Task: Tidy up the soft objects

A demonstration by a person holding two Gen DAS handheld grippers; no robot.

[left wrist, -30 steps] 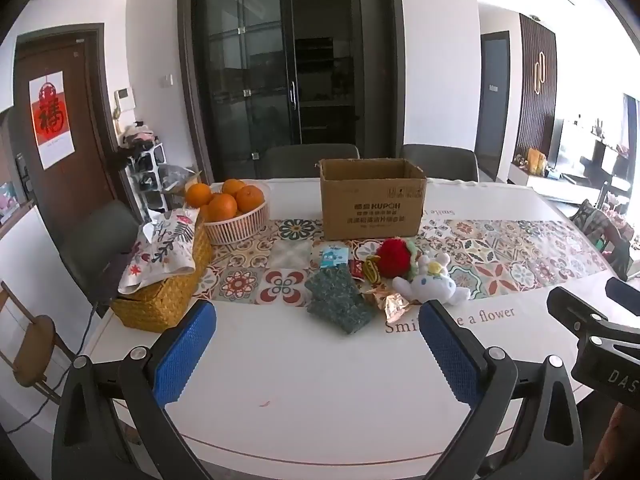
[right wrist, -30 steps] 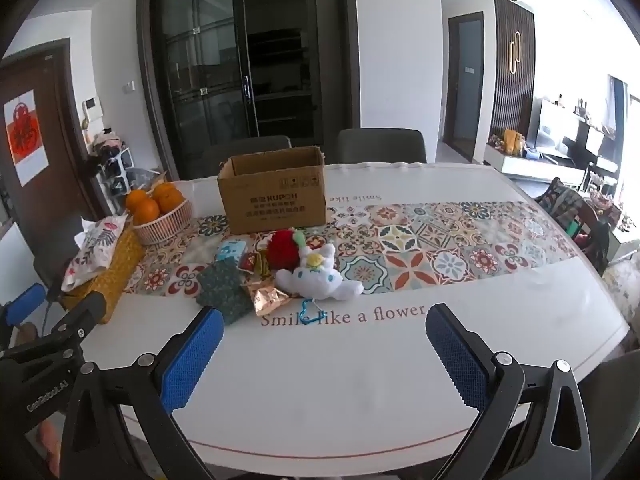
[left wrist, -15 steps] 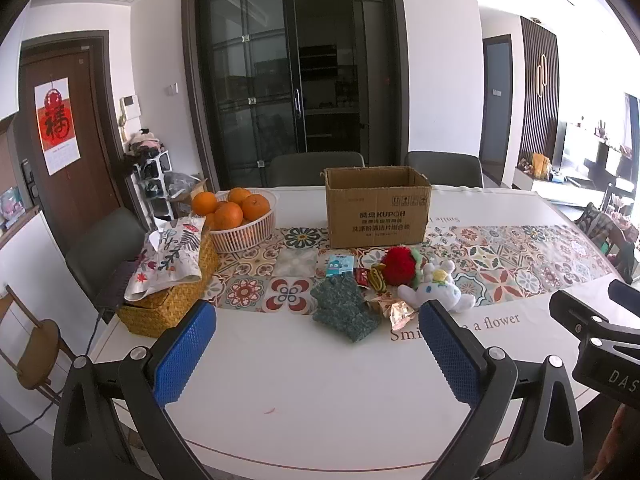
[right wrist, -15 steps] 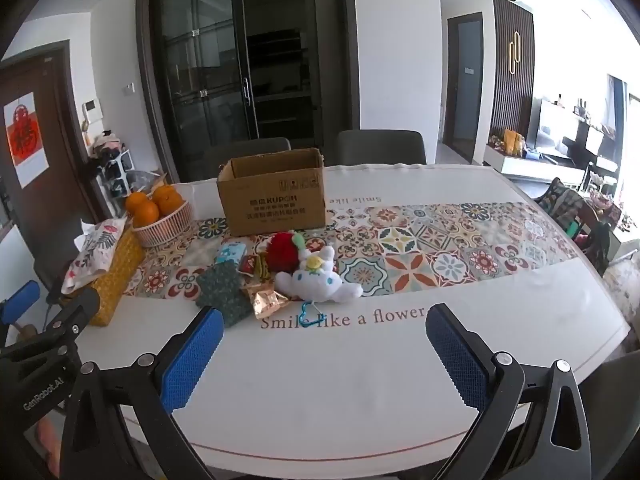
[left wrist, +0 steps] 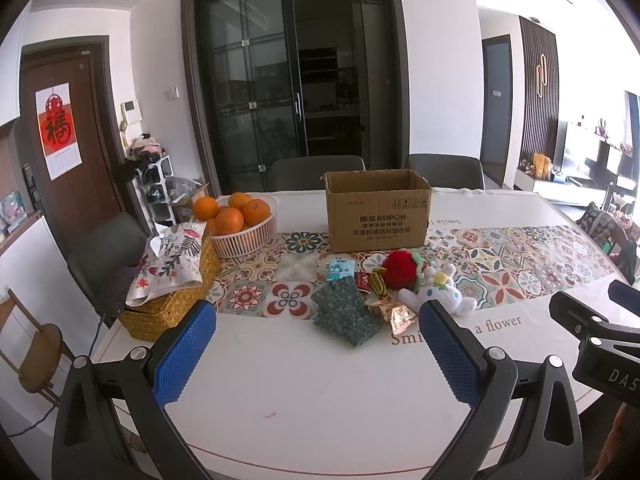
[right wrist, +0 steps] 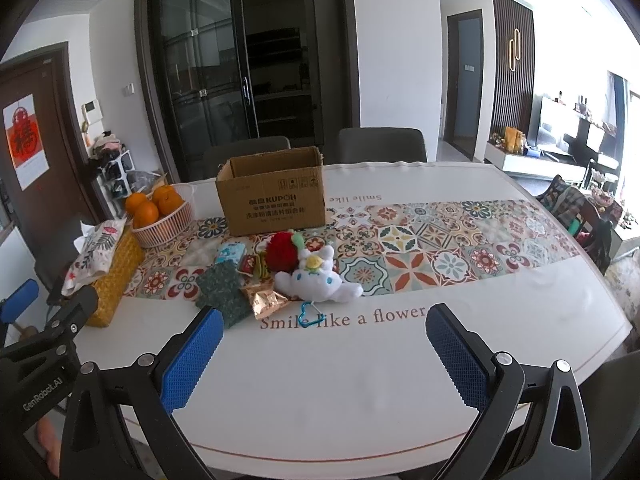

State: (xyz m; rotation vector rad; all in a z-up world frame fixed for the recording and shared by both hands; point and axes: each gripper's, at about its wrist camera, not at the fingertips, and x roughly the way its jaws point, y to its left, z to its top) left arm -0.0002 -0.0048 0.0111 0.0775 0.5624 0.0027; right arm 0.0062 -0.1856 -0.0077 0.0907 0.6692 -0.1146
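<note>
Blue-padded tools (left wrist: pixel 316 354) (right wrist: pixel 322 354) wide apart, empty.

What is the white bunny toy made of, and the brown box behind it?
The white bunny toy looks like soft plush fabric: fuzzy, rounded, floppy ears. The brown box looks like plain matte cardboard: printed lettering, ragged open top edge.

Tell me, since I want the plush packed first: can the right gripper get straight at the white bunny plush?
Probably yes. The right gripper is open and empty, with bare table between it and the white bunny plush, which lies on the pile's near edge.
</note>
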